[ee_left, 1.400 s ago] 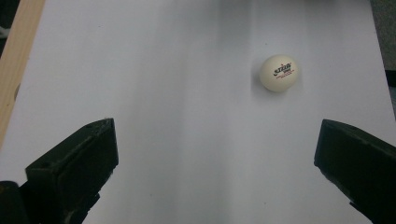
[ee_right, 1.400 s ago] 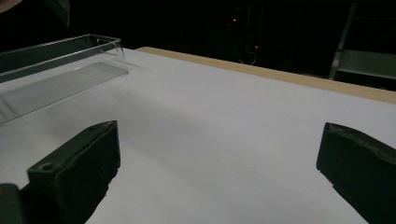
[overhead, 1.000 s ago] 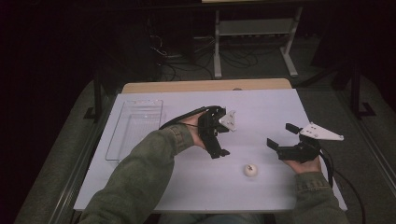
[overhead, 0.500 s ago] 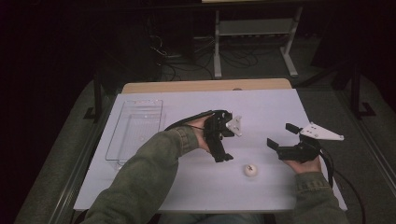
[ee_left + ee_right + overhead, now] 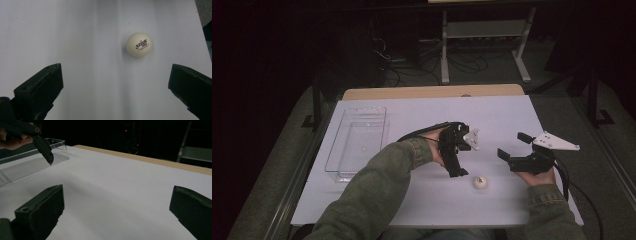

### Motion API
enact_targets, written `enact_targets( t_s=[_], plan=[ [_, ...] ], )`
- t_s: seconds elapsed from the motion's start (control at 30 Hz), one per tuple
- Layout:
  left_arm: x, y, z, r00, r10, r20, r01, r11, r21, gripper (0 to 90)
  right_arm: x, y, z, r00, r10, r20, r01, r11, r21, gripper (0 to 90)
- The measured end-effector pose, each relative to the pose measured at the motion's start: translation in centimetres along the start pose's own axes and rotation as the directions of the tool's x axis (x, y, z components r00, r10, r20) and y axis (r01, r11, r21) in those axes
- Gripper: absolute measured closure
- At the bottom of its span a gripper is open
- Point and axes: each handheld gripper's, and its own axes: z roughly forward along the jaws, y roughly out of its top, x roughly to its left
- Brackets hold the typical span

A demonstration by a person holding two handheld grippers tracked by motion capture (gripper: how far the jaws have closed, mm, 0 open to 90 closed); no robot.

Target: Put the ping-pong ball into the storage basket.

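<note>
Desk (image 5: 412, 112): white, carried everything.
Tray (image 5: 357, 142): clear, at far left.
Left gripper (image 5: 459, 172): jaws apart, hung just above the ball.
Right gripper (image 5: 512, 150): jaws apart, right of ball.
Ball (image 5: 480, 182): on desk, near front edge.

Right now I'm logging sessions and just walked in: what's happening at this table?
A person holds a gripper in each hand over a white-covered table. The left gripper is open and tilted down beside a ball, which lies on the table ahead of its jaws, untouched. The right gripper is open too, off to the side with nothing between its jaws. A clear tray stands at the left of the table.
</note>
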Motion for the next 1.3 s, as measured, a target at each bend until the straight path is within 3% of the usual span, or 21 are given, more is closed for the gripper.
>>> enact_targets(
  t_s=[1.07,1.3],
  plan=[
    [-0.4,1.3,2.8,0.9978,-0.057,0.033,0.058,0.9977,-0.035,0.0,-0.1,0.0,0.0,1.0,-0.002,0.002,0.002,1.0,0.002,0.0],
    [-0.6,1.3,3.4,0.9979,-0.05,0.041,0.052,0.998,-0.037,0.0,-0.1,0.0,0.0,1.0,0.0,0.001,0.0,1.0,0.003,0.0]
  ],
)
